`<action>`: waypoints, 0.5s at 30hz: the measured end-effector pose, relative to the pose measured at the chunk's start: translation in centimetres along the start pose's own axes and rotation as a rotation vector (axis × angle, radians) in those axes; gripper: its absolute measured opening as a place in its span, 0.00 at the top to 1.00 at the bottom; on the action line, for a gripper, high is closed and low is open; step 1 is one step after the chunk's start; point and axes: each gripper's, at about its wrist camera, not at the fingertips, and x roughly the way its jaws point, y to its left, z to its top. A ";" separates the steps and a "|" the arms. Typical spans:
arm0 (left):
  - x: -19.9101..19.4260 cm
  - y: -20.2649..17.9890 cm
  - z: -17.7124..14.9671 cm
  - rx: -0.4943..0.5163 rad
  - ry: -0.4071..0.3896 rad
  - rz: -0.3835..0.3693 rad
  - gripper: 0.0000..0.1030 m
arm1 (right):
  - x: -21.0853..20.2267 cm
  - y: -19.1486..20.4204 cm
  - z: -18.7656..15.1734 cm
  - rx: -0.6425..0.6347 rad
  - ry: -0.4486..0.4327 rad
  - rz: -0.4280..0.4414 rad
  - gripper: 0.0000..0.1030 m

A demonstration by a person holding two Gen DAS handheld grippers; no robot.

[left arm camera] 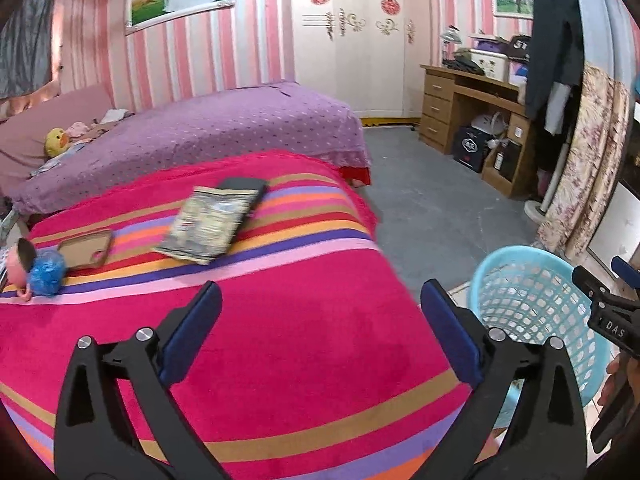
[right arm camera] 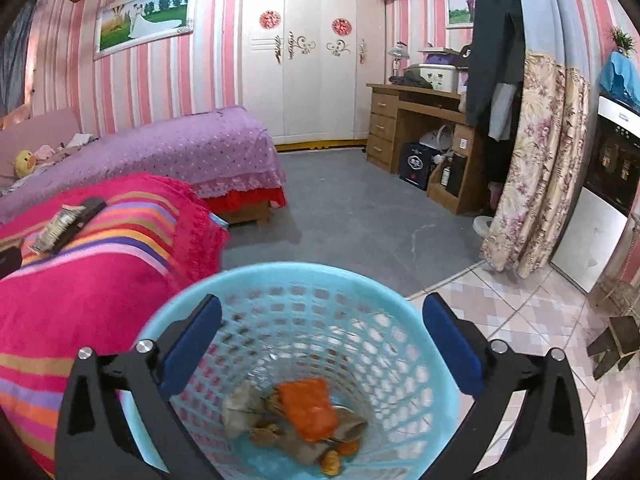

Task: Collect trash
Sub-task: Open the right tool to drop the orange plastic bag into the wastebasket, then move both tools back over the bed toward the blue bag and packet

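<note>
A light blue mesh basket (right arm camera: 288, 280) stands on the floor beside the striped pink blanket (left arm camera: 280, 340). Inside it lie an orange wrapper (right arm camera: 308, 408) and several brownish scraps (right arm camera: 244, 412). My right gripper (right arm camera: 322, 324) hangs open above the basket, nothing between its fingers. My left gripper (left arm camera: 322, 312) is open over the blanket, empty. On the blanket lie a printed packet (left arm camera: 208, 224) on top of a dark flat object (left arm camera: 244, 186), a brown phone case (left arm camera: 86, 254), and a crumpled blue wad (left arm camera: 47, 272). The basket (left arm camera: 516, 276) shows at the right in the left wrist view.
A purple bed (left arm camera: 192, 140) lies behind the blanket. A wooden desk (right arm camera: 420, 136) with boxes under it stands at the far wall, a floral curtain (right arm camera: 536, 160) to the right. Grey floor (right arm camera: 352, 220) stretches between. A pink toy (left arm camera: 20, 264) sits at the blanket's left edge.
</note>
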 end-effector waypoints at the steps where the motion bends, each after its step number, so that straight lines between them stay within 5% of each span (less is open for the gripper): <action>1: -0.3 1.1 0.1 -0.003 0.002 0.010 0.06 | -0.1 0.7 0.2 0.002 -0.004 0.009 0.05; 15: -2.5 12.5 -0.7 -0.072 -0.020 0.133 0.06 | -1.6 11.3 1.9 -0.006 -0.069 0.131 0.05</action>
